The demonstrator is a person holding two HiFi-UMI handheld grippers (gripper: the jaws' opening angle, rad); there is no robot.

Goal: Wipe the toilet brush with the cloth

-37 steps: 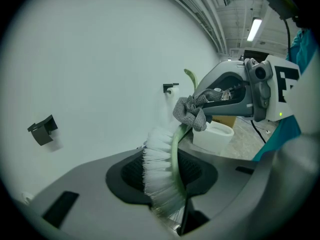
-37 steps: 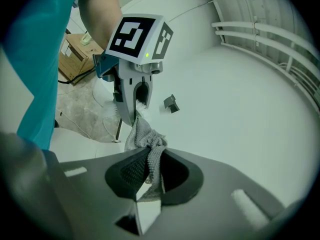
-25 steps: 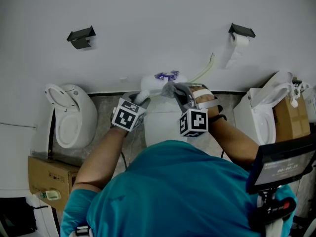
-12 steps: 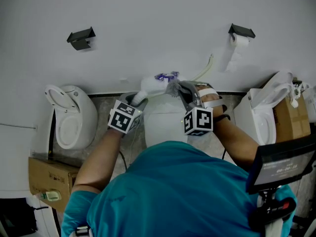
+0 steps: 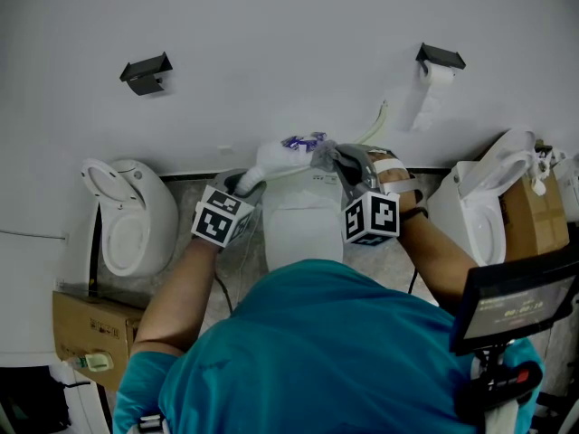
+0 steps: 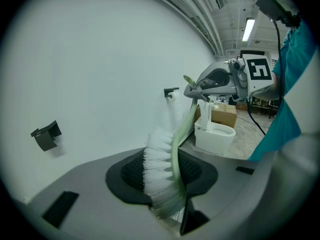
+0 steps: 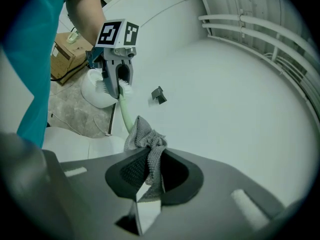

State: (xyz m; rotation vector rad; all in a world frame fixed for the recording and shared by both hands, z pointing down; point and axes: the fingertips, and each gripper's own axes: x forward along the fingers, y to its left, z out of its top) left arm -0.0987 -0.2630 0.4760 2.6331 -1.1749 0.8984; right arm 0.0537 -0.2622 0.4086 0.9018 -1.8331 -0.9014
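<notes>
The left tool [image 6: 167, 184] is clamped on the brush [image 6: 161, 166] at its bristled head, holding it in the air above the toilet [image 5: 303, 233] and near the wall [image 5: 271, 43]. The handle [image 6: 184, 124] runs across to the right tool [image 7: 147, 176], which is pinched shut on the cloth [image 7: 145, 140]; the cloth's free end bunches against the handle. The weak point is probably the left grip. Bristles [image 7: 111, 86] give under the pads, so a firm pull along the handle could twist the head or work it loose and drop the brush onto the toilet. Only a narrow strip of cloth sits in the right jaws, so it may drag out if it snags. A bunched cloth may also skate over the handle rather than wrap it, missing the far side. The bristles are white, dense and springy. The handle is pale green, slim, smooth and gently curved. The cloth is grey, limp and coarsely knitted, with a pebbly weave.
</notes>
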